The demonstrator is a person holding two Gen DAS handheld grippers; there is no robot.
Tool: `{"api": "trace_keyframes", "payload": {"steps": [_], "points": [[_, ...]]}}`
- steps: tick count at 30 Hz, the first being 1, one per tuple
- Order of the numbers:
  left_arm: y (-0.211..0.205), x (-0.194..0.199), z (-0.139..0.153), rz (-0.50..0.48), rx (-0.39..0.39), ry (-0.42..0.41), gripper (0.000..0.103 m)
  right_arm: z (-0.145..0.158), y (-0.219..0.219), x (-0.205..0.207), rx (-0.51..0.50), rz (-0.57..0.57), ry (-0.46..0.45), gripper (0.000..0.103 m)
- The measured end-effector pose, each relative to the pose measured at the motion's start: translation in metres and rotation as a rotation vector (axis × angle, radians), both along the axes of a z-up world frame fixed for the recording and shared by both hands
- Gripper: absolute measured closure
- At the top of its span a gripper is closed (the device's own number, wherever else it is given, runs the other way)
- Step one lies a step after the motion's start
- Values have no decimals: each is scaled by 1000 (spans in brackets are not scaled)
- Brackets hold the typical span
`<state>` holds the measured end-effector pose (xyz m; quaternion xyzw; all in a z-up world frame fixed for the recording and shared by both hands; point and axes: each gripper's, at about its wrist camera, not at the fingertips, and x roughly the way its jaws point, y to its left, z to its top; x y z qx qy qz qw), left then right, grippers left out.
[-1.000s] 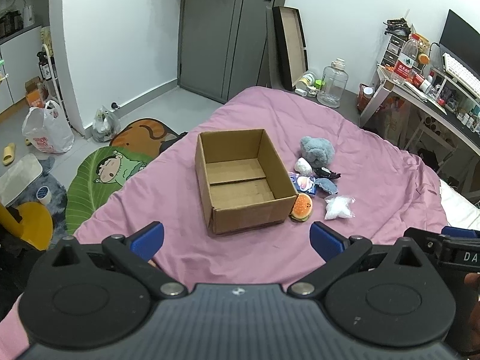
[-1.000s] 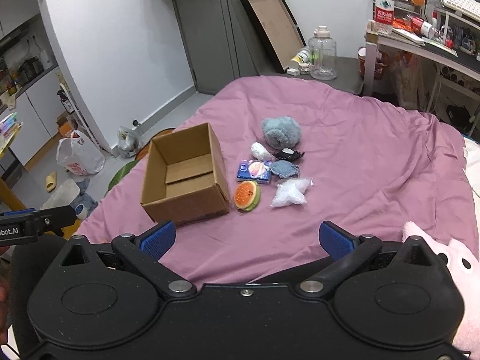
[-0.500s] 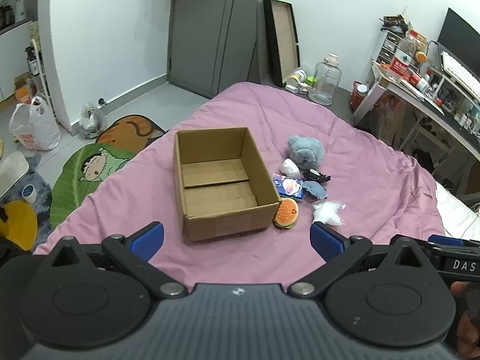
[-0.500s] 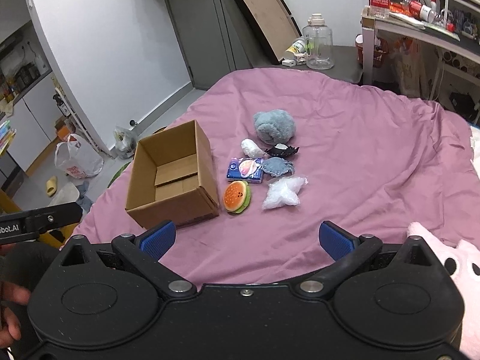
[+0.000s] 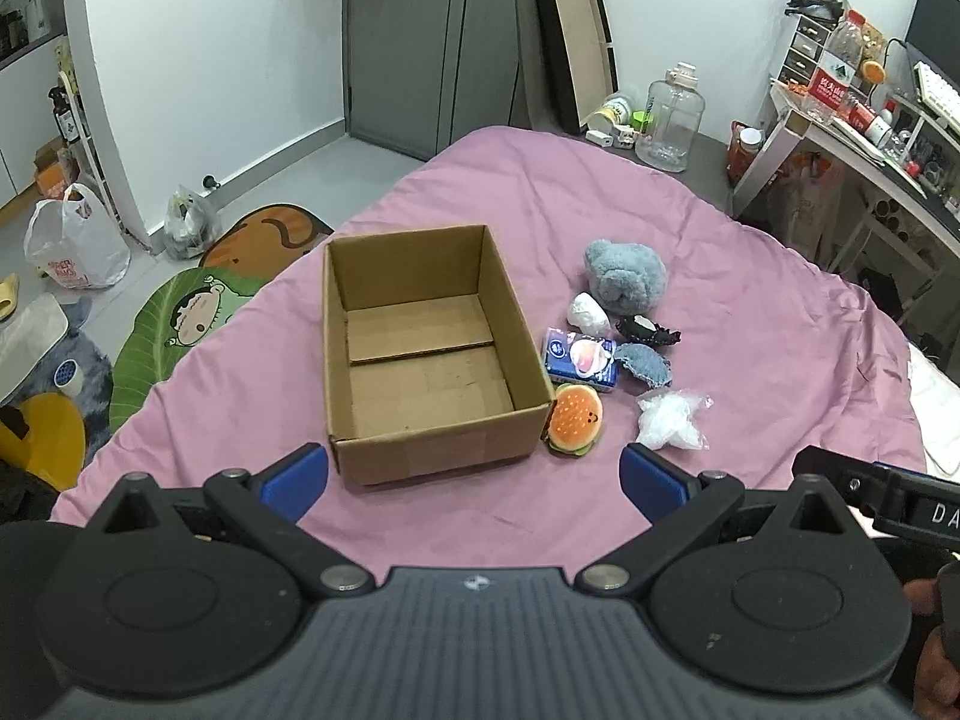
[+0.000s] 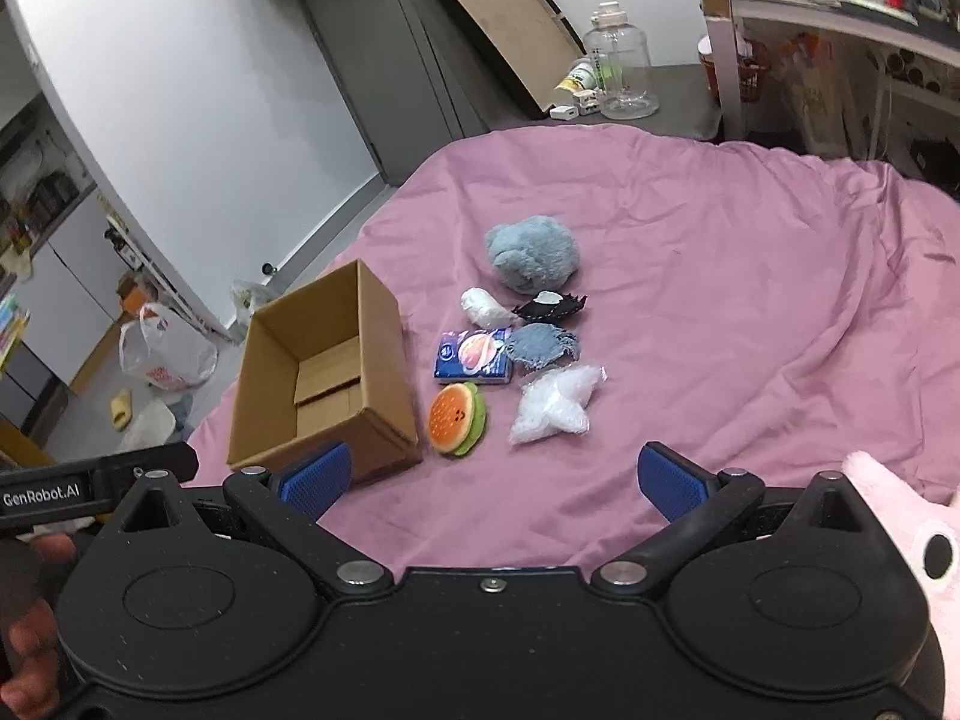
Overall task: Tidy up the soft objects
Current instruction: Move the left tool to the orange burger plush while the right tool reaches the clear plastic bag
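Pink bedspread (image 5: 750,276) fills mid-frame, cardboard box (image 5: 420,354) center (burger plush (image 5: 573,420) touching it); left gripper (image 5: 474,480) and right gripper (image 6: 492,477) gape wide, holding nothing.

— Anything blocking the cardboard box (image 5: 420,354)?
— No. Its top is open, with bare pink bedspread (image 5: 456,516) at lower centre before it.
— And right of it?
— The burger plush (image 5: 573,420) touches its right wall; tissue pack (image 5: 579,357) and clear bag (image 5: 669,420) crowd mid-frame.

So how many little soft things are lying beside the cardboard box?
7, clustered right of the box: grey plush, white lump, black piece, tissue pack, denim piece, burger, clear bag.
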<state>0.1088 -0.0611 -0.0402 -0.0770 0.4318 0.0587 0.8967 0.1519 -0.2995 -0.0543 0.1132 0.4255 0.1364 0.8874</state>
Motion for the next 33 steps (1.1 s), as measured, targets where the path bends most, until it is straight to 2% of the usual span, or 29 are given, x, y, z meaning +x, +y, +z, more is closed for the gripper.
{"api": "trace_keyframes", "payload": {"steps": [7, 11, 14, 17, 19, 21, 30, 33], "points": [[-22, 21, -8, -18, 0, -4, 2, -18, -15, 21, 53, -18, 19, 7], [-32, 31, -13, -19, -15, -14, 4, -30, -24, 31, 104, -25, 57, 18], [-40, 38, -18, -30, -28, -11, 11, -37, -31, 39, 134, -37, 75, 22], [-47, 47, -24, -37, -44, 0, 22, -44, -37, 48, 167, -49, 91, 27], [-52, 54, -30, -38, -56, 12, 32, -49, -38, 55, 180, -49, 99, 29], [-55, 61, -36, -38, -76, 25, 37, -54, -40, 62, 191, -49, 108, 33], [-69, 90, -65, -26, -83, 62, 40, -85, -46, 94, 280, -75, 176, 42], [-71, 98, -75, -19, -91, 81, 47, -95, -45, 103, 309, -69, 197, 46]]}}
